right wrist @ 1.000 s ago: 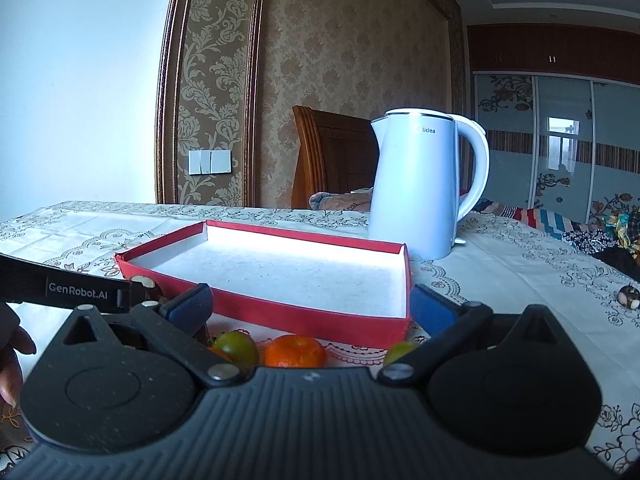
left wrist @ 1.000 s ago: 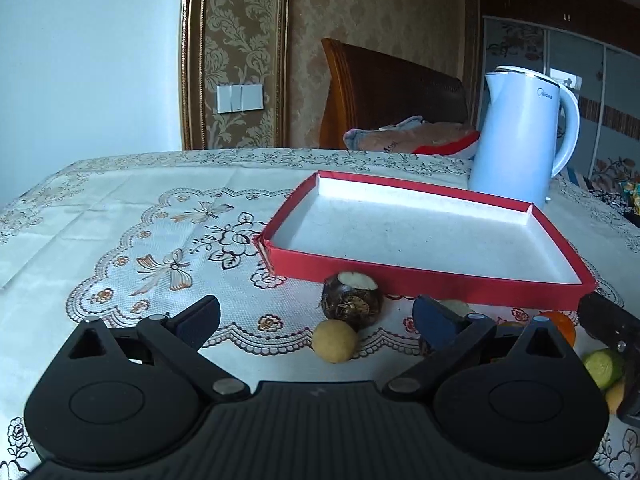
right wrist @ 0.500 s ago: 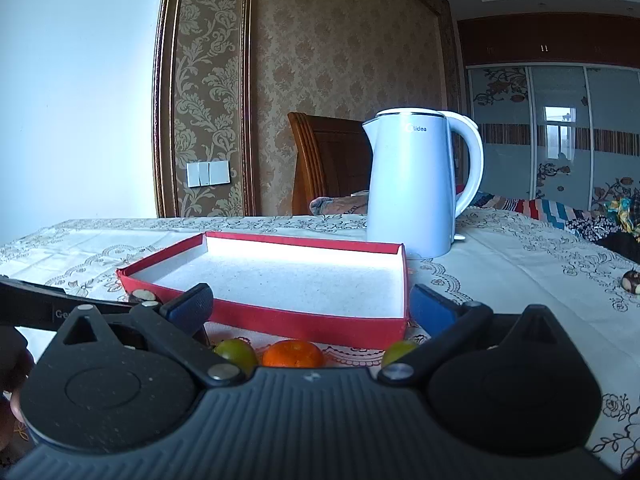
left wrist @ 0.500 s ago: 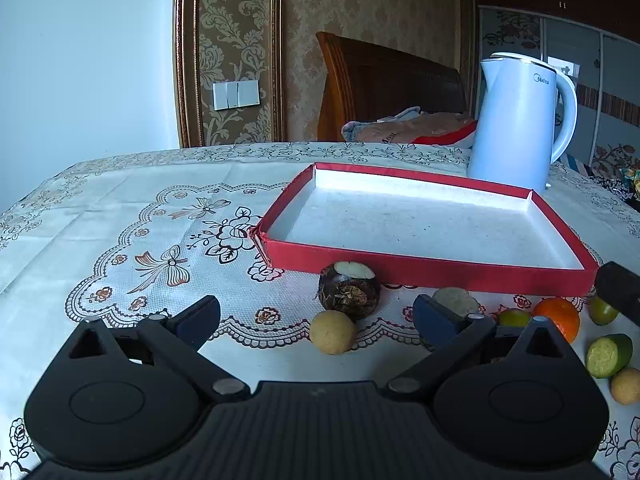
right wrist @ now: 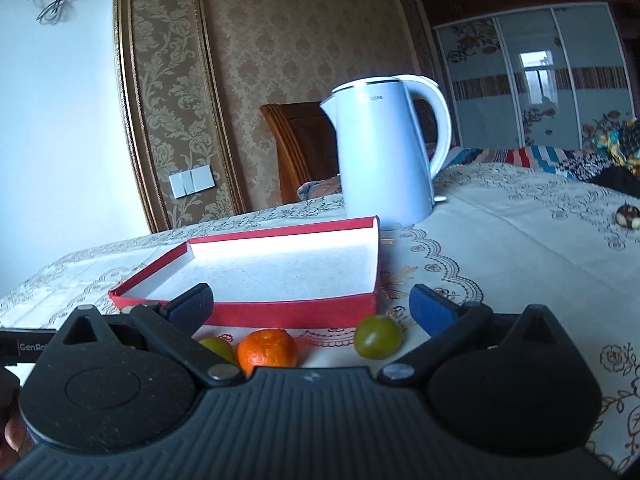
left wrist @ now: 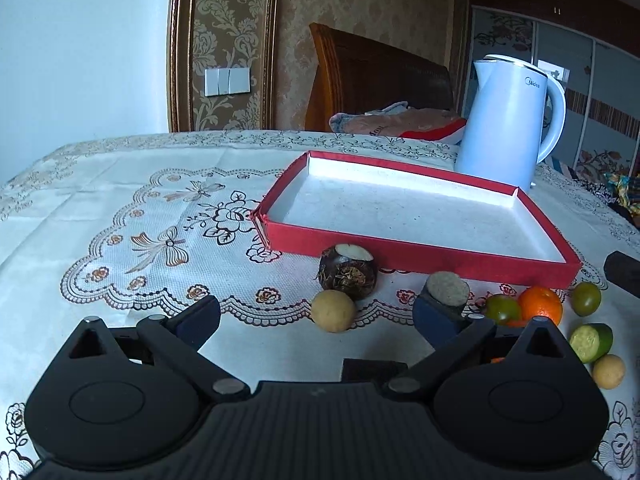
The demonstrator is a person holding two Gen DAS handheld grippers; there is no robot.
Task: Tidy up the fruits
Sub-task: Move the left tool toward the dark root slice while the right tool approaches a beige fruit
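A shallow red tray (left wrist: 420, 254) with a white inside lies empty on the tablecloth; it also shows in the right wrist view (right wrist: 280, 312). In front of it lie a dark brown cut fruit (left wrist: 347, 272), a tan round fruit (left wrist: 333, 310), a second cut brown fruit (left wrist: 447, 290), an orange (left wrist: 540, 305), green fruits (left wrist: 502, 309) and a cut green one (left wrist: 591, 342). My left gripper (left wrist: 316, 316) is open and empty, just short of the tan fruit. My right gripper (right wrist: 310, 304) is open and empty above the orange (right wrist: 267, 351) and a green fruit (right wrist: 377, 342).
A white electric kettle (left wrist: 506, 124) stands behind the tray's far right corner. A wooden chair (left wrist: 376, 76) with cloth on it stands past the table's far edge. Another small brown fruit (right wrist: 627, 216) lies far right on the tablecloth.
My left gripper has risen and tilted down, bringing more fruits into view at right. My right gripper has tilted and swung to the right, nearer the tray's right corner.
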